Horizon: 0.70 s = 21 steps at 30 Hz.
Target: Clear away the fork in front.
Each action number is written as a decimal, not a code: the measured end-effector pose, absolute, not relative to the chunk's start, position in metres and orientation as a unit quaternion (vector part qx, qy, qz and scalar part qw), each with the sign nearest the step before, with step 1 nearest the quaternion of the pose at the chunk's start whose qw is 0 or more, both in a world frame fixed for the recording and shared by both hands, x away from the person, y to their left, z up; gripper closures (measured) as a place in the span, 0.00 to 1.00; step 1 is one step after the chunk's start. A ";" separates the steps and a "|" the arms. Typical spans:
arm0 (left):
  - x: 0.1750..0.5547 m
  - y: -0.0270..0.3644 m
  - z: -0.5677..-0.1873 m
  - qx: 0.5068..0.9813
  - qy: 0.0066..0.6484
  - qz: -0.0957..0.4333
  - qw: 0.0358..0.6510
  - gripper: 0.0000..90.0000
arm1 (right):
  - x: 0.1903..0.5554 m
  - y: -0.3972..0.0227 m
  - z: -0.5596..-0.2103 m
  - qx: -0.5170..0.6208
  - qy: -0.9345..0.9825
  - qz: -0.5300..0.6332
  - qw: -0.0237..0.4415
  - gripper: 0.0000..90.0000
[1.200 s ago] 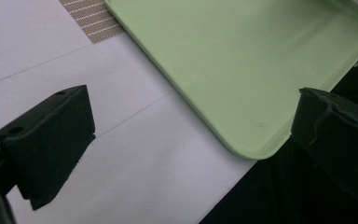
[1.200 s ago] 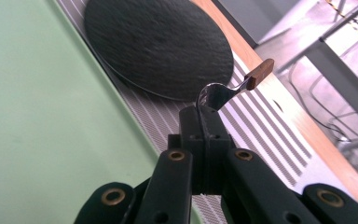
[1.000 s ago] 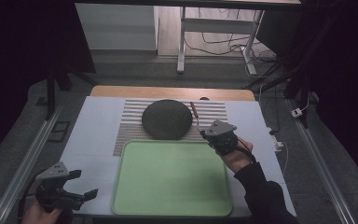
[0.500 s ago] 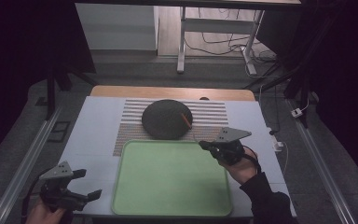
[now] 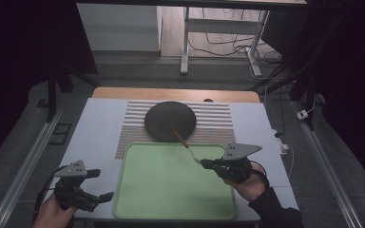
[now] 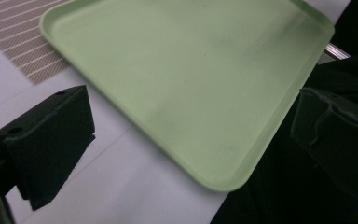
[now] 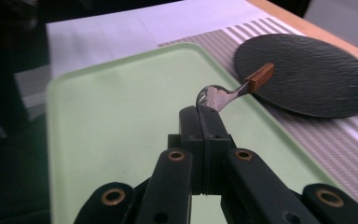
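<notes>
Fingers (image 7: 200, 122) of right gripper (image 5: 208, 164) clamped on bowl of spoon (image 7: 226, 94), centre frame above green tray (image 7: 121, 93): light, rigid, slick metal, likely to pivot; wooden handle offers surer hold; left gripper (image 5: 105, 184) wide, empty.

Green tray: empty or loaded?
Empty. The green tray has a bare surface; the spoon is above it in the right gripper, not resting on it.

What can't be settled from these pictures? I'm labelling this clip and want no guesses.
- Spoon: in the right gripper view the right gripper is shut on its bowl, whose rear part the jaws cover.
- Whether the spoon's wooden handle tip touches the black plate or hangs above it: too small in the high view.
- Green tray: its far corners are cut off by the left gripper view's top edge.
</notes>
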<state>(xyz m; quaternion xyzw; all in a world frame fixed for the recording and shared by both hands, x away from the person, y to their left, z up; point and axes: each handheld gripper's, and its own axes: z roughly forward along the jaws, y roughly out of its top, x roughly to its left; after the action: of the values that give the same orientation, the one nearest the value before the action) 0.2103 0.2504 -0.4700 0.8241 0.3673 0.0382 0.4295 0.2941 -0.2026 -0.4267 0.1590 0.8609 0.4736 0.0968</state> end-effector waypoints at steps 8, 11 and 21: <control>0.227 0.231 -0.469 0.837 0.330 0.037 0.435 0.00 | 0.283 -0.209 -0.429 0.149 0.858 0.488 0.064 1.00; 0.236 0.222 -0.468 0.846 0.311 0.039 0.431 0.00 | 0.278 -0.211 -0.430 0.142 0.855 0.497 0.050 1.00; 0.265 0.186 -0.462 0.873 0.253 0.037 0.415 0.00 | 0.264 -0.212 -0.430 0.109 0.852 0.513 0.007 1.00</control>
<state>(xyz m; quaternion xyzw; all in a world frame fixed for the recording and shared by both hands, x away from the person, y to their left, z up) 0.2652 0.1859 -0.4620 0.8734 0.2526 0.0368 0.4147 0.2643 -0.2125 -0.4301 0.1090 0.8517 0.5125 0.0073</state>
